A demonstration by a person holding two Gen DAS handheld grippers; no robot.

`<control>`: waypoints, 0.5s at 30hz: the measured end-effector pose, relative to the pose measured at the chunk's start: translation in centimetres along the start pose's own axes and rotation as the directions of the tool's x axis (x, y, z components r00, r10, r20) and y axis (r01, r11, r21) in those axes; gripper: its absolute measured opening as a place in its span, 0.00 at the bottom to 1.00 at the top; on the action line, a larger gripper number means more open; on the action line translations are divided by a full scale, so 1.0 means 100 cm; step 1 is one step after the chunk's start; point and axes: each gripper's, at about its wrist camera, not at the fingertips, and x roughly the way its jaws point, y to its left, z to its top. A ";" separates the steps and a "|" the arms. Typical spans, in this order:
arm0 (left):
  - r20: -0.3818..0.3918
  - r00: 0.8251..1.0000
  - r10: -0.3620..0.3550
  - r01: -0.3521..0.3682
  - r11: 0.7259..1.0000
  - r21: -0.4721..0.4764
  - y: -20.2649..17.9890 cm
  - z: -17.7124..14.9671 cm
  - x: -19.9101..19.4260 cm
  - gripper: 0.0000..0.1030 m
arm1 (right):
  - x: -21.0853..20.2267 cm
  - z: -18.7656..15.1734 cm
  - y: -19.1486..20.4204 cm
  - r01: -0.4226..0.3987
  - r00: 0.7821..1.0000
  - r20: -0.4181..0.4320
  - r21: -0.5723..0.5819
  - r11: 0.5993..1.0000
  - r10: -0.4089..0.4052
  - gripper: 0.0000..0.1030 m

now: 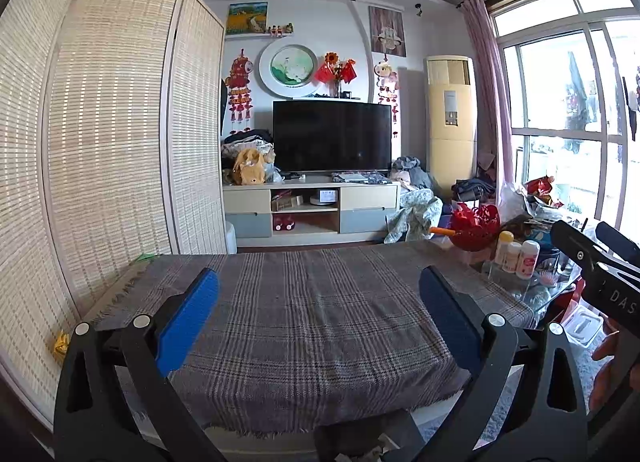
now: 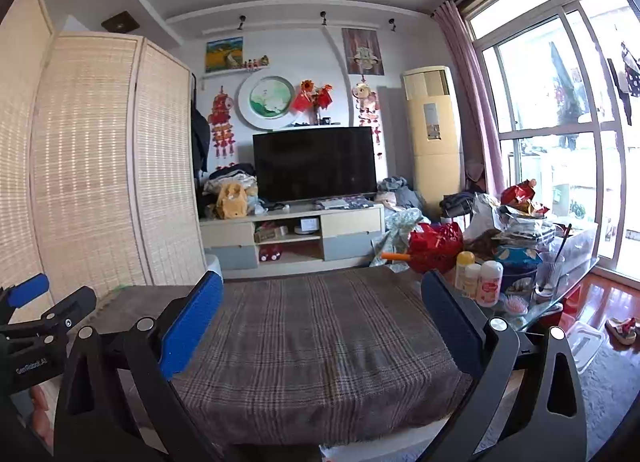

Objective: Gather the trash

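Observation:
My left gripper [image 1: 320,282] is open and empty, held above a low table covered with a grey plaid cloth [image 1: 312,302]. My right gripper [image 2: 322,284] is open and empty too, above the same cloth [image 2: 312,334]. The right gripper shows at the right edge of the left wrist view [image 1: 600,258]; the left gripper shows at the left edge of the right wrist view [image 2: 36,302]. A small yellow scrap [image 1: 61,344] lies on the floor by the folding screen. Crumpled paper [image 1: 360,454] shows just below the table's near edge. I see no trash on the cloth.
A bamboo folding screen [image 1: 108,134] stands on the left. A TV [image 1: 332,136] on a cabinet is ahead. A glass side table [image 2: 560,302] at right holds bottles [image 2: 490,282], a red basket [image 2: 436,246], a glass and bags. A tall air conditioner [image 2: 434,134] and window stand at right.

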 end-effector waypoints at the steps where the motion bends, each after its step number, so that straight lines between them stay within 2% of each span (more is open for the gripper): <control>1: -0.001 1.000 0.002 -0.002 1.000 0.001 0.000 -0.001 0.001 0.92 | 0.001 -0.002 0.000 0.002 1.000 -0.005 -0.002 1.000 -0.002 0.97; 15: 0.004 1.000 0.000 0.000 1.000 0.018 -0.002 -0.005 0.000 0.92 | 0.007 -0.015 0.008 -0.003 0.999 -0.039 -0.015 1.000 0.002 0.97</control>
